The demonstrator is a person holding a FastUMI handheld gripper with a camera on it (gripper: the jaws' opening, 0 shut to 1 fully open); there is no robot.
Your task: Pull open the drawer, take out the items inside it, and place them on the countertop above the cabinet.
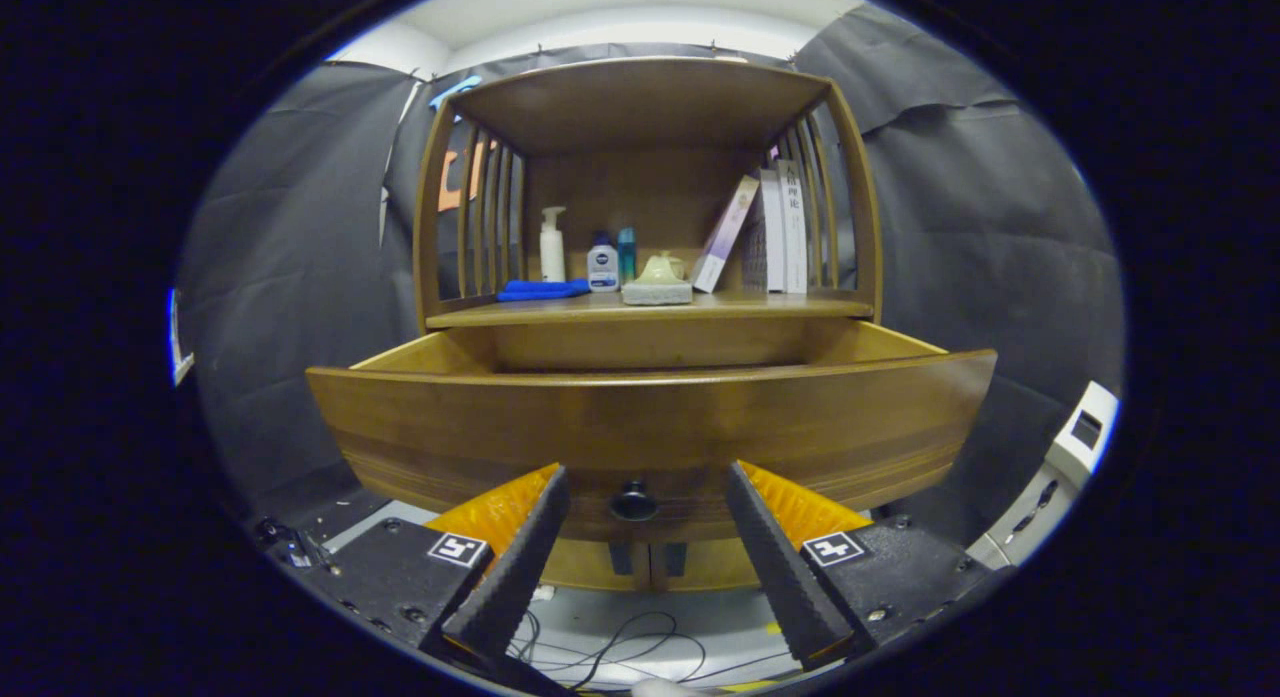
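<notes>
**Drawer stands open, claw spread at its knob**

The claw (645,502) is held level and square to the front of the wooden cabinet (645,107), low down, looking straight at the wide curved-front wooden drawer (650,427). The drawer is pulled well out from the cabinet body, its side walls showing on both sides; from this low angle the inside of it cannot be seen.

The claw's two fingers (520,562) are spread wide, one on each side of the small dark round knob (634,501) at the middle of the drawer front. The knob sits between them, and neither finger touches it; the claw holds nothing.

Above the drawer, the bench (650,309) of the cabinet carries a folded blue cloth (542,289), a white pump bottle (552,245), a small white-and-blue bottle (603,263), a pale green teapot on a grey block (658,279) and leaning books (775,232). Bare room shows along its front edge. Below the fingers, black cables (620,652) lie loose on the pale floor.
</notes>
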